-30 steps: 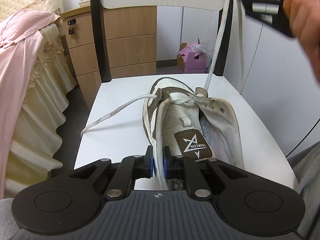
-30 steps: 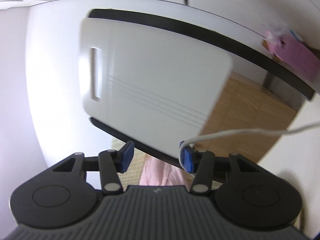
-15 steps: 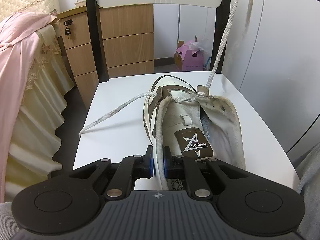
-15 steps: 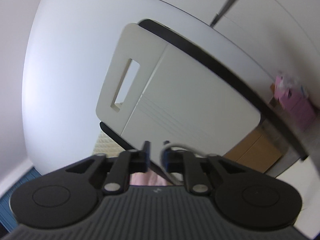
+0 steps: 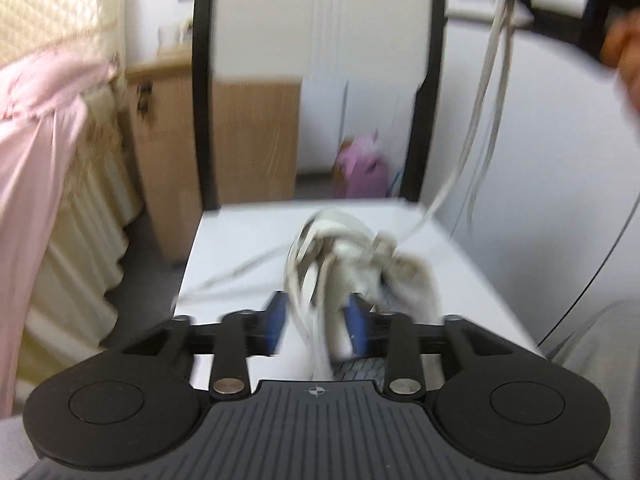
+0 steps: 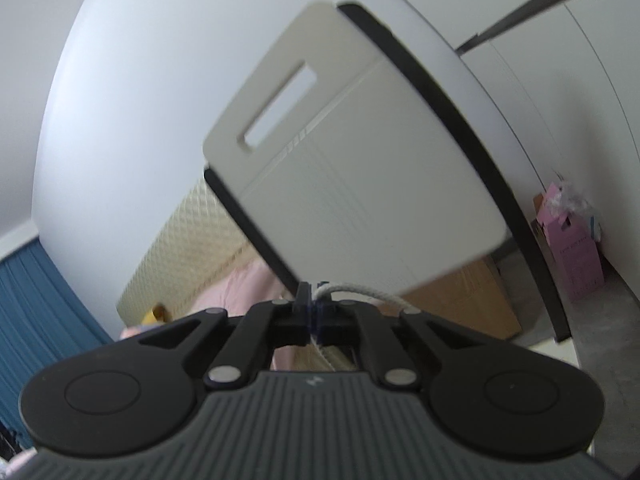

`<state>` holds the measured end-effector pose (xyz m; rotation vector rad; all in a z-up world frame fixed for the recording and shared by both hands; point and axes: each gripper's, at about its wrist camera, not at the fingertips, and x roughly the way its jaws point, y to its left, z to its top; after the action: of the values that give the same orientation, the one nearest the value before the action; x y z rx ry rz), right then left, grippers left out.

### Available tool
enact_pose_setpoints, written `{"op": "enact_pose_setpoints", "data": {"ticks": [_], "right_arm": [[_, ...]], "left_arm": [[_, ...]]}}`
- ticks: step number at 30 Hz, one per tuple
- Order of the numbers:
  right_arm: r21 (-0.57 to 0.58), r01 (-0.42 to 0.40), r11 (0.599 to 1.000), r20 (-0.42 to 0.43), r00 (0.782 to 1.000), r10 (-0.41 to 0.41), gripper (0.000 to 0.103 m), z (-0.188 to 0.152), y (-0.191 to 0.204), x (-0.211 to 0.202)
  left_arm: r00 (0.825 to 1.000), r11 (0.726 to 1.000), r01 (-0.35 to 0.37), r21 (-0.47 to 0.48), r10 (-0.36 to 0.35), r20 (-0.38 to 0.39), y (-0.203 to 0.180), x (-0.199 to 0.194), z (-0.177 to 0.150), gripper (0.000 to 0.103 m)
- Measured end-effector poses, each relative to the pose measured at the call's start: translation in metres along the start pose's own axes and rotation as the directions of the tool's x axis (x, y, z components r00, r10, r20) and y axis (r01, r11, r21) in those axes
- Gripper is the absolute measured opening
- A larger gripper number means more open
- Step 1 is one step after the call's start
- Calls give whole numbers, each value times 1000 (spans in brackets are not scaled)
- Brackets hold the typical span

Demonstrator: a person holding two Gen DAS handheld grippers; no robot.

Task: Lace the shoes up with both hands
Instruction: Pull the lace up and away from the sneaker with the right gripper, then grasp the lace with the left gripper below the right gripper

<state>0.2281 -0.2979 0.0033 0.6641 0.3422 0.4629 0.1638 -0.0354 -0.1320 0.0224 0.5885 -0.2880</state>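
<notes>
The view from the left wrist is blurred by motion. A white and brown shoe (image 5: 404,276) lies on the white chair seat (image 5: 240,248), toe pointing away. My left gripper (image 5: 317,320) is at the shoe's near end. Its jaws are opening, and the shoe's left eyelet flap stands loose between the blue pads. A white lace (image 5: 484,92) runs taut from the shoe up to the top right. There a hand (image 5: 624,40) holds my right gripper (image 6: 311,312), which is shut on the lace (image 6: 360,292).
The chair's white back (image 6: 360,184) with black rails rises behind the shoe. A wooden drawer cabinet (image 5: 248,140) and a pink box (image 5: 362,172) stand beyond. A bed with a pink cover (image 5: 40,120) is on the left. A second lace end (image 5: 240,268) trails left on the seat.
My left jaws have parted from the shoe's flap, and that gripper rose and swung. My right jaws closed on the lace, then rolled and lifted it.
</notes>
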Motion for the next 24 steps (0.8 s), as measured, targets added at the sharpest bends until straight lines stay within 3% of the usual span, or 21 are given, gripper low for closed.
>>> {"op": "enact_pose_setpoints", "data": {"ticks": [6, 11, 18, 24], "right_arm": [[15, 15, 1000, -85, 996, -14, 3, -51, -15, 2], [41, 2, 999, -145, 989, 4, 3, -88, -17, 1], [24, -4, 1000, -173, 985, 8, 3, -127, -16, -4], [64, -10, 998, -224, 974, 24, 3, -142, -21, 3]], "left_arm": [[988, 989, 109, 97, -118, 98, -23, -7, 0, 46], [973, 983, 135, 124, -155, 169, -38, -6, -2, 46], [963, 970, 184, 162, -210, 167, -49, 1, -5, 38], [967, 971, 159, 181, -190, 172, -51, 4, -8, 26]]}}
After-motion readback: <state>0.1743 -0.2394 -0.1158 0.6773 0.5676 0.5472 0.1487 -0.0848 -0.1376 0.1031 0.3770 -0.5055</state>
